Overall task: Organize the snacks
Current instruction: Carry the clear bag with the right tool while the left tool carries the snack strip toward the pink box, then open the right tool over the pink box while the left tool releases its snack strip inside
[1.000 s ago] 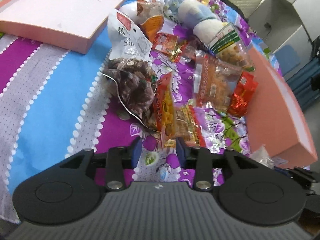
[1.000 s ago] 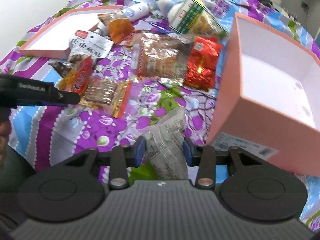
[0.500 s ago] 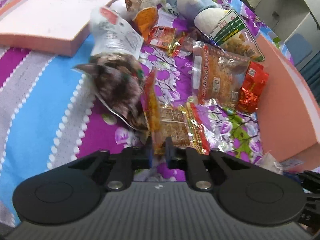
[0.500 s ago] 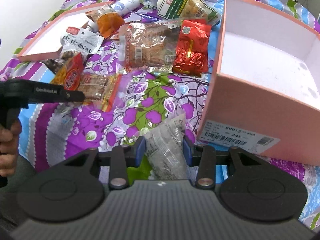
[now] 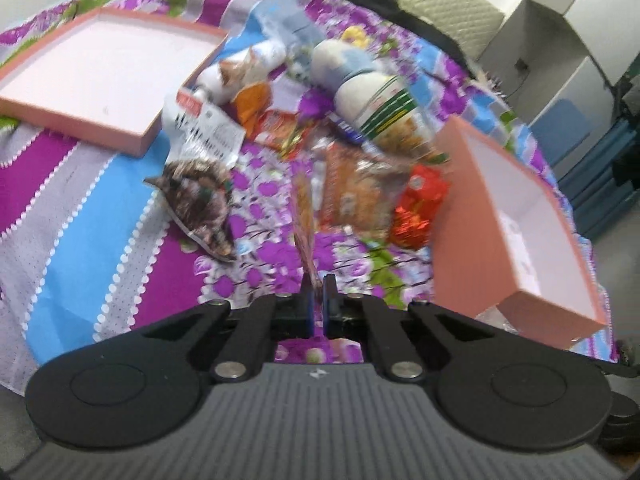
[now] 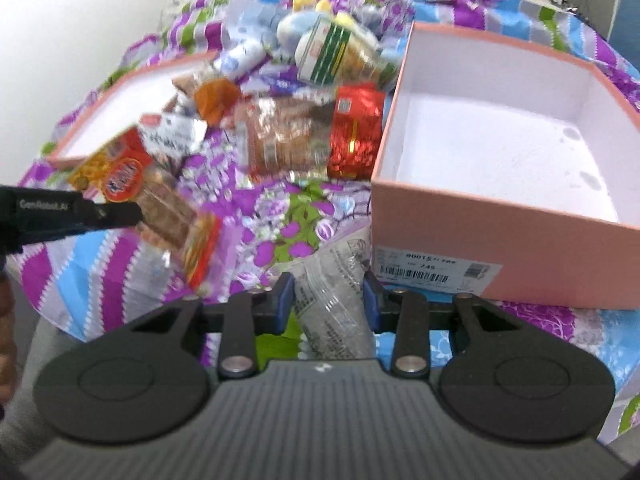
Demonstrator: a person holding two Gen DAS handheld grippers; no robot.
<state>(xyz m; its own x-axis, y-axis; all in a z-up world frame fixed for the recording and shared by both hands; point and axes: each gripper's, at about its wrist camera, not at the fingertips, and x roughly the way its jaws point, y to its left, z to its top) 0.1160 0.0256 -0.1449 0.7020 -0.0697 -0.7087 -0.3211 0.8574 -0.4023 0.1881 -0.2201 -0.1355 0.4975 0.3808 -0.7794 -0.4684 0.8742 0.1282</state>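
An orange snack packet [image 5: 305,216] is pinched at centre frame by the clenched left claw [image 5: 319,284]. A clear crinkled bag [image 6: 334,292] is gripped at lower centre by the right claw [image 6: 329,292], beside the pink box [image 6: 496,236].

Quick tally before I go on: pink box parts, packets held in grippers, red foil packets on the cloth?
Pink box parts: 2 (deep box, shallow lid)
Held packets: 2 (orange packet in left gripper, clear packet in right gripper)
Red foil packet: 1
Total: 5
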